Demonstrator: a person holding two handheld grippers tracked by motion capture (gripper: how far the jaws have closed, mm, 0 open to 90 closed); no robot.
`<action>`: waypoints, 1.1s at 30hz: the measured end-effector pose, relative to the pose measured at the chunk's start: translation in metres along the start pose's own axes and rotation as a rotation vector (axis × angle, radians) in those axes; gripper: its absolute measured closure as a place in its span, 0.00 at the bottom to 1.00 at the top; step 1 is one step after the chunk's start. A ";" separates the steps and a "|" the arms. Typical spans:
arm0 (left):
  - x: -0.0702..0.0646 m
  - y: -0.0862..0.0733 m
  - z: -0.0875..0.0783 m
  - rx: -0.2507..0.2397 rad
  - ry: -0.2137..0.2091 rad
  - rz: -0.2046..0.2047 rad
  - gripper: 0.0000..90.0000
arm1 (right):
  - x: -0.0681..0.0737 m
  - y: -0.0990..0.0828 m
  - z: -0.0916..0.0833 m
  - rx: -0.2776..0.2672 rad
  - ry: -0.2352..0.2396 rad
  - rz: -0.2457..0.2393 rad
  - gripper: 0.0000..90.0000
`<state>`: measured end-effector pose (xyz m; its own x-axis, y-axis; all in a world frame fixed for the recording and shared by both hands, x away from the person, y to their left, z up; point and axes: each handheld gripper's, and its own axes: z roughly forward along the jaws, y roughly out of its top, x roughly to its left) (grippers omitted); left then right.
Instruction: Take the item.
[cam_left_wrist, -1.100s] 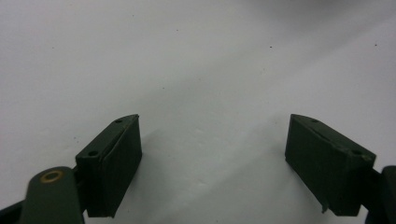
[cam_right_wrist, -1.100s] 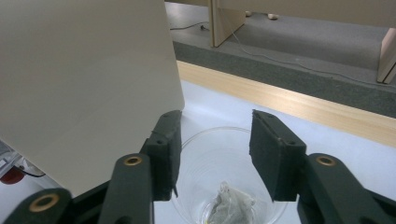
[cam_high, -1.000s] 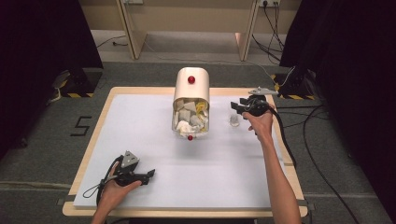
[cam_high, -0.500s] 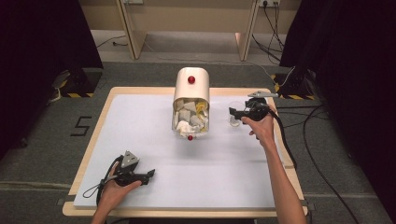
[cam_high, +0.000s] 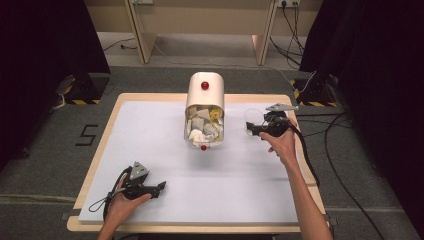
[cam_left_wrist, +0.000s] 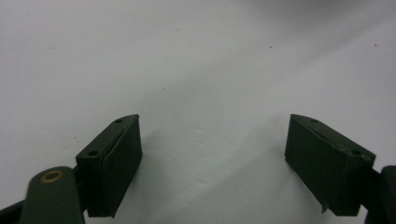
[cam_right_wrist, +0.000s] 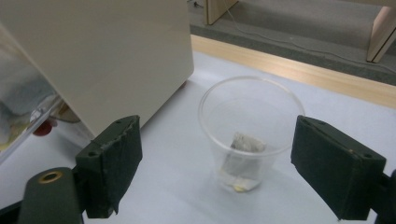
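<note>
Standing upright, a clear plastic cup (cam_right_wrist: 251, 135) holding a teabag (cam_right_wrist: 243, 156) is framed by the right gripper (cam_right_wrist: 247, 177), jaws just spread.

The dispenser (cam_right_wrist: 93, 51) is cut off by the picture's top and left edges.

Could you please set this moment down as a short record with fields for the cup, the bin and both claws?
cup: clear plastic cup, upright on the table, a small tea bag inside
bin: cream bin beside the cup, holding crumpled paper
right claw: jaws just opened, wide apart, not touching the cup
left claw: open over bare table
</note>
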<state>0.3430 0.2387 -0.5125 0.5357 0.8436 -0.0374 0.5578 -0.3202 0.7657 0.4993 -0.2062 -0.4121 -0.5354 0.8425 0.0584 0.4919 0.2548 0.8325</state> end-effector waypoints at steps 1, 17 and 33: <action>0.000 0.000 0.000 0.000 0.000 0.000 0.20 | 0.001 -0.001 -0.001 0.006 0.000 -0.003 0.19; 0.000 0.000 0.000 0.000 0.000 0.001 0.20 | 0.008 -0.032 -0.021 0.031 0.008 -0.026 0.20; 0.000 0.000 0.000 0.000 0.000 0.001 0.20 | 0.016 -0.056 -0.027 0.043 0.033 -0.030 0.20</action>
<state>0.3430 0.2387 -0.5125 0.5360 0.8434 -0.0363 0.5573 -0.3212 0.7657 0.4449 -0.2200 -0.4427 -0.5722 0.8184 0.0521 0.5037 0.3006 0.8099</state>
